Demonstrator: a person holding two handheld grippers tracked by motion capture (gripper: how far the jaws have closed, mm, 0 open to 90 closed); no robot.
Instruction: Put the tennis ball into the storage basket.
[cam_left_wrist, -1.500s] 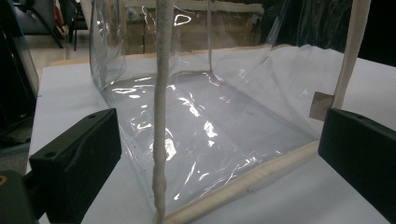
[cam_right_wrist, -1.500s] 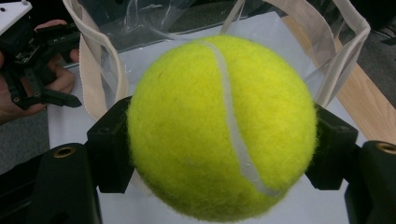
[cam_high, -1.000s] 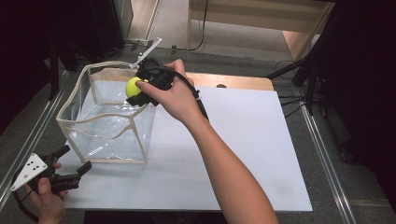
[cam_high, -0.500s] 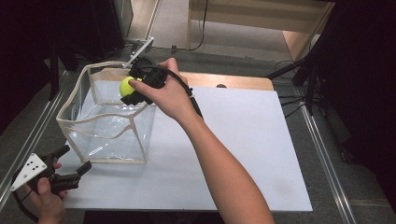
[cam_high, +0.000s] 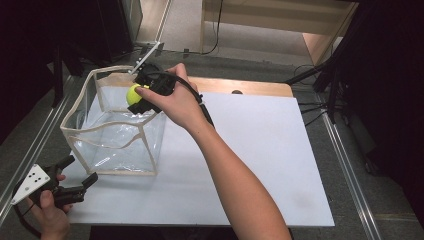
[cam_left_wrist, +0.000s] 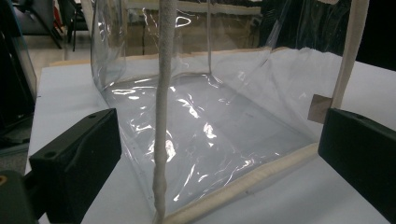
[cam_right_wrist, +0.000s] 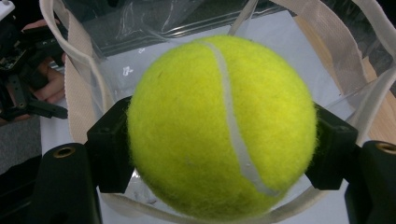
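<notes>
Your right tongs (cam_high: 139, 98) clamp the ball (cam_high: 133, 93) over the bag (cam_high: 112, 145) mouth, ready to drop; left tongs (cam_high: 80, 176) wait open on the bench (cam_high: 260, 150).

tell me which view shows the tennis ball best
The right gripper view: the tennis ball looms close between that tool's jaws, seam visible. In the high view it is a small yellow patch over the clear bag.

— What do we see holding everything up?
— We see a table (cam_high: 260, 85) with a wooden edge at the far side, covered by a white sheet (cam_high: 250, 150).
— And what do we find lying on it?
— We find a clear plastic bag (cam_high: 120, 142) with cloth trim, standing open toward the left.
</notes>
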